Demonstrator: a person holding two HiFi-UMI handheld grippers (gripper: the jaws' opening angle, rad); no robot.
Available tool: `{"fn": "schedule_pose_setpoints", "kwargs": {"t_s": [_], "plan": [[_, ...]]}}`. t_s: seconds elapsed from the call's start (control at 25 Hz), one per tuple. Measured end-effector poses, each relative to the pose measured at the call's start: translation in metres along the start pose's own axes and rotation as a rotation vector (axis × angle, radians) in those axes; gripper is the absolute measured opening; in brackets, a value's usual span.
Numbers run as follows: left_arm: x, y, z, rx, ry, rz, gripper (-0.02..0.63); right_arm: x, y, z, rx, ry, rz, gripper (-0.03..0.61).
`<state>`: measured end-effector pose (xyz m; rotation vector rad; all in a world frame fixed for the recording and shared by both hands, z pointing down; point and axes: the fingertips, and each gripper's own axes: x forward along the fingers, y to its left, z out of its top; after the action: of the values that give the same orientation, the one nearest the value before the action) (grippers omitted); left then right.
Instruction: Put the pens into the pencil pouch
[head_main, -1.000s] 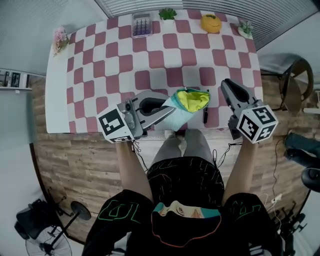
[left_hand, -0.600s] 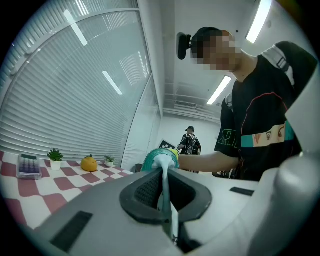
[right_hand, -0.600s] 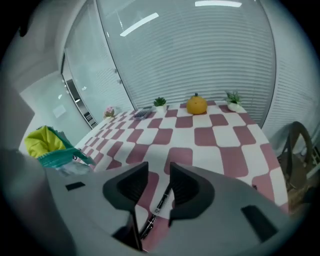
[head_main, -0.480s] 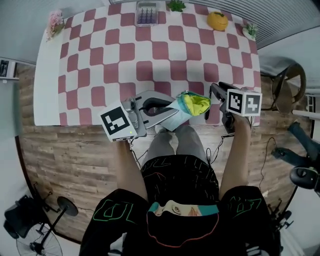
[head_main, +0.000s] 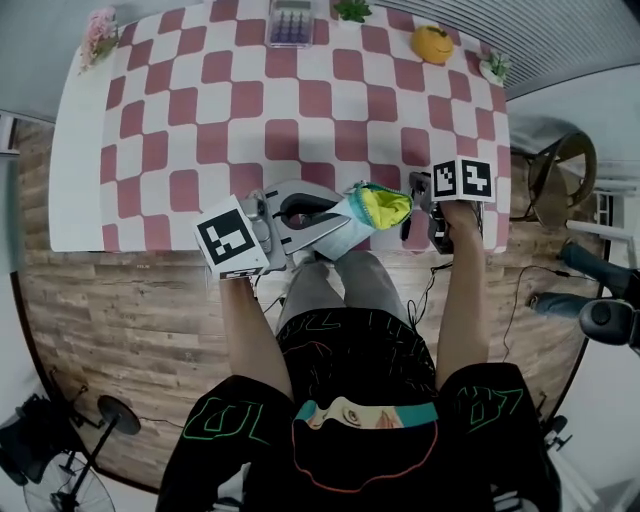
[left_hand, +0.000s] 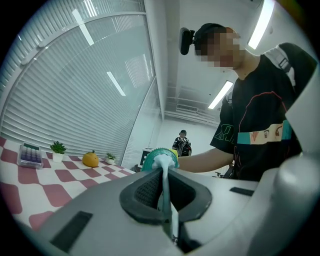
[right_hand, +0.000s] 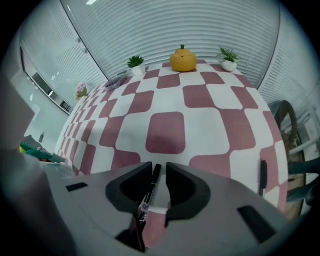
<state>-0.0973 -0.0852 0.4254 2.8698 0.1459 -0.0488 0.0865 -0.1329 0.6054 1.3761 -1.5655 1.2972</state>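
While the left tool (head_main: 338, 224) clamps a teal-and-yellow fabric pouch (head_main: 378, 205), the right tool (right_hand: 159, 170), jaws just narrowing, loosely straddles a black pen (right_hand: 147, 197) on the red-and-white checkered tabletop (head_main: 200, 100).

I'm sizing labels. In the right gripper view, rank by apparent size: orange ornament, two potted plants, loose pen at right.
1. orange ornament
2. left potted plant and right potted plant: look alike, unranked
3. loose pen: long but thinnest

Checkered table (head_main: 200, 120) with calculator (head_main: 290, 20), pen (right_hand: 263, 175)
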Motion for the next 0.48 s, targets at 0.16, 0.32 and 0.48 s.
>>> {"fn": "schedule_pose_setpoints", "kwargs": {"t_s": [0.16,0.32,0.48], "plan": [[-0.0019,0.0007,-0.0027,-0.018,-0.021,-0.015,0.002,0.0017,-0.0049,-0.0005,-0.011,0.035,-0.045,0.058],[-0.0038,0.0018,-0.0046,-0.026,-0.027,-0.019,0.002,0.0023,-0.0051,-0.0009,-0.030,0.043,-0.052,0.040],[-0.0052,0.0030,-0.0062,-0.035,-0.026,-0.026,0.002,-0.0008,-0.0014,0.0025,-0.026,0.006,-0.038,0.038]]}}
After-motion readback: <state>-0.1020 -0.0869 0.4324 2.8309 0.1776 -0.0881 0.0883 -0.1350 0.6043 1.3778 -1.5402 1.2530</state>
